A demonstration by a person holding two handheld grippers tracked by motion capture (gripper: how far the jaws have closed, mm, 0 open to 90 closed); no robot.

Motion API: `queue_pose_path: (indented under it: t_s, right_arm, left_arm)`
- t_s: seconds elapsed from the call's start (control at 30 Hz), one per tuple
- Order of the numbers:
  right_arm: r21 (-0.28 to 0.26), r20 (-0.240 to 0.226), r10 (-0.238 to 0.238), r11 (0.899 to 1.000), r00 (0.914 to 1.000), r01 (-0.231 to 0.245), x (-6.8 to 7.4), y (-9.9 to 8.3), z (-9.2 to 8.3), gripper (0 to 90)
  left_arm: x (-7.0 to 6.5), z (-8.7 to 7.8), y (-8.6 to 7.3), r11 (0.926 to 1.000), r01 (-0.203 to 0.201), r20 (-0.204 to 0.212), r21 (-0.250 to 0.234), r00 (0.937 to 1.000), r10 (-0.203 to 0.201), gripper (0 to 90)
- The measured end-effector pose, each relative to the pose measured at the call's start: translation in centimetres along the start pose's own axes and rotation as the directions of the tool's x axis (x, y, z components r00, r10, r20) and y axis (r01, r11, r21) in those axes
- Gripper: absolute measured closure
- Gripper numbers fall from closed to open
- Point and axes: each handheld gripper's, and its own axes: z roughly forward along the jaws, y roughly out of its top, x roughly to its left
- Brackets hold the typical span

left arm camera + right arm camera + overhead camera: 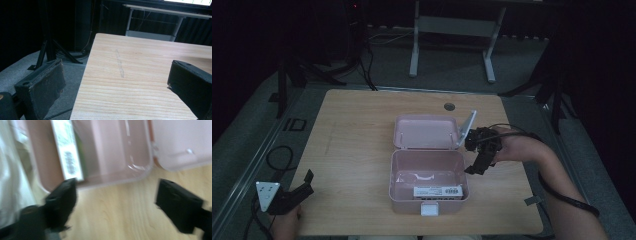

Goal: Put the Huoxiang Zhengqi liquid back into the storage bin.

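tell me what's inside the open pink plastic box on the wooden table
Inside the open pink plastic box, a flat white labelled packet with a barcode lies along the near wall. The rest of the glossy floor looks bare. Whatever lies under the packet is covered.

The pink box (428, 182) sits at the desk's (352, 150) centre, its lid (425, 131) thrown back toward 12 o'clock, so the pair blocks the middle strip. A packet (438, 191) takes the box's 6 o'clock wall; the rest of its floor is free. From 9 o'clock the desk lies bare up to the box. At 3 o'clock the right tongs (476, 162) hang beside the rim, leaving a narrow lane. The left tongs (299, 187) stand at 8 o'clock.
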Motion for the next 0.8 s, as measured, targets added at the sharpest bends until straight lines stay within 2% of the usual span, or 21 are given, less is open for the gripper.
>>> queue_pose_path:
  t_s: [0.07,0.13,0.17,0.2,0.23,0.4,0.43,0.5,0.57,0.6,0.67,0.7,0.77,0.8]
  right_arm:
    - [-0.001,0.035,0.016,1.000,0.9993,-0.016,-0.6,-1.5,0.5,12.0]
    - [0.000,0.039,0.020,1.000,0.9990,-0.020,-0.8,-2.0,0.8,12.2]
    - [-0.005,0.031,0.055,0.998,0.9980,-0.055,-1.3,-2.9,1.5,12.8]
    - [-0.005,0.031,0.055,0.998,0.9980,-0.055,-1.3,-2.9,1.5,12.8]
    - [-0.013,0.045,0.074,0.997,0.9962,-0.074,-1.7,-3.9,2.5,13.0]
    - [-0.061,0.083,0.103,0.993,0.9911,-0.099,-2.4,-5.2,4.2,13.0]
    - [-0.087,0.125,0.124,0.990,0.9844,-0.114,-2.9,-5.8,5.4,13.0]
    - [-0.100,0.149,0.137,0.987,0.9793,-0.123,-3.2,-6.3,6.3,13.0]
    - [-0.124,0.182,0.167,0.981,0.9690,-0.146,-3.4,-6.7,7.4,13.0]
    - [-0.124,0.182,0.167,0.981,0.9690,-0.146,-3.4,-6.7,7.4,13.0]
    - [-0.133,0.204,0.188,0.978,0.9607,-0.163,-3.6,-7.2,8.7,13.0]
    - [-0.150,0.204,0.213,0.971,0.9555,-0.185,-3.6,-7.6,9.8,13.1]
    - [-0.160,0.202,0.226,0.968,0.9530,-0.195,-3.7,-7.8,10.4,13.1]
    - [-0.178,0.211,0.248,0.961,0.9454,-0.212,-3.6,-8.0,11.1,13.1]
  left_arm:
    - [0.0,0.0,0.0,1.0000,-0.001,0.000,0.002,1.0000,0.001,1.2]
    - [0.0,0.0,0.0,1.0000,-0.001,-0.001,0.002,1.0000,0.001,1.2]
    - [0.0,0.0,0.0,1.0000,-0.002,-0.001,0.002,1.0000,0.002,1.2]
    - [0.0,0.0,0.0,1.0000,-0.003,-0.001,0.002,1.0000,0.003,1.2]
    - [0.0,0.0,0.0,1.0000,-0.003,-0.001,0.001,1.0000,0.003,1.2]
    - [0.0,0.0,0.0,1.0000,-0.002,-0.001,0.001,1.0000,0.002,1.2]
    - [0.0,0.0,0.0,1.0000,-0.003,-0.001,0.001,1.0000,0.003,1.2]
    - [0.0,0.0,0.0,1.0000,-0.001,0.000,0.001,1.0000,0.001,1.2]
    - [0.0,0.0,0.0,1.0000,0.000,-0.001,0.000,1.0000,0.000,1.2]
    - [0.0,0.0,0.0,1.0000,0.000,0.000,0.000,1.0000,0.000,1.2]
    - [0.0,0.0,0.0,1.0000,0.001,0.000,0.000,1.0000,-0.001,1.1]
    - [0.0,0.0,0.0,1.0000,0.000,0.000,0.000,1.0000,0.000,1.2]
    - [0.0,0.0,0.0,1.0000,0.000,0.000,0.000,1.0000,0.000,1.2]
    - [0.0,0.0,0.0,1.0000,0.000,0.000,-0.001,1.0000,0.000,1.1]
